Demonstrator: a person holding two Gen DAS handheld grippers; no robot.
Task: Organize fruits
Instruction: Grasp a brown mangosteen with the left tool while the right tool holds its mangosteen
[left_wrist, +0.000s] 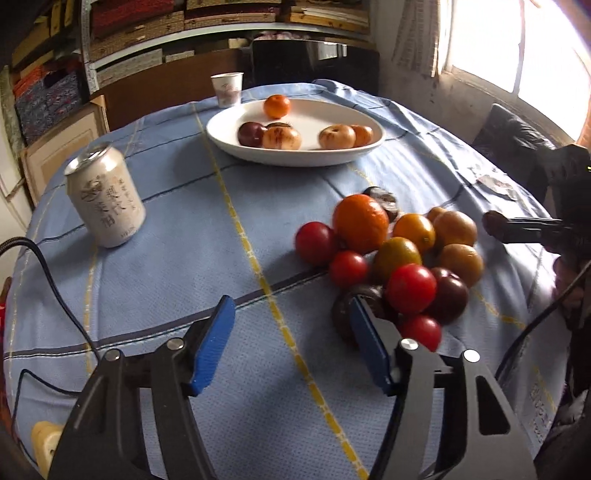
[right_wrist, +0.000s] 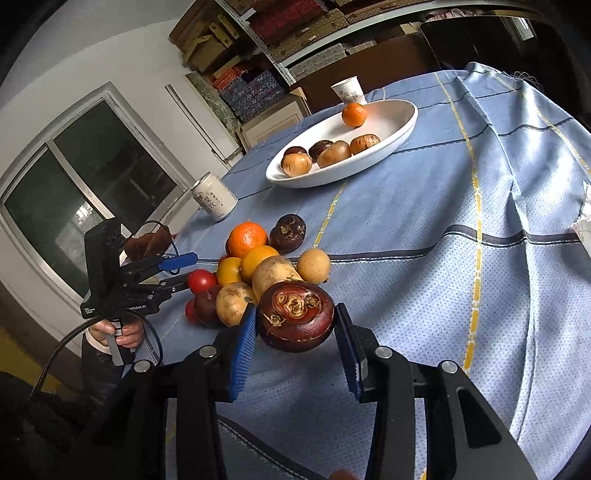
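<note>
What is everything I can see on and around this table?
plate: one, white, far side of the table
orange: one, orange, alone at the back of the plate
brown fruits: five, tan to dark, front of the plate
heap: too overlapped to count, red, orange, tan and dark fruit, on the cloth in front of the plate
can: one, white, upright, away from the heap
cup: one, white paper, behind the plate
cloth: one, blue with yellow and dark stripes, covers the table
shelves: stacked boxes, behind the table
left gripper: black, blue pads, open, empty, beside the heap
right gripper: same, shut on a dark fruit
hand: one, on the left gripper's handle
</note>
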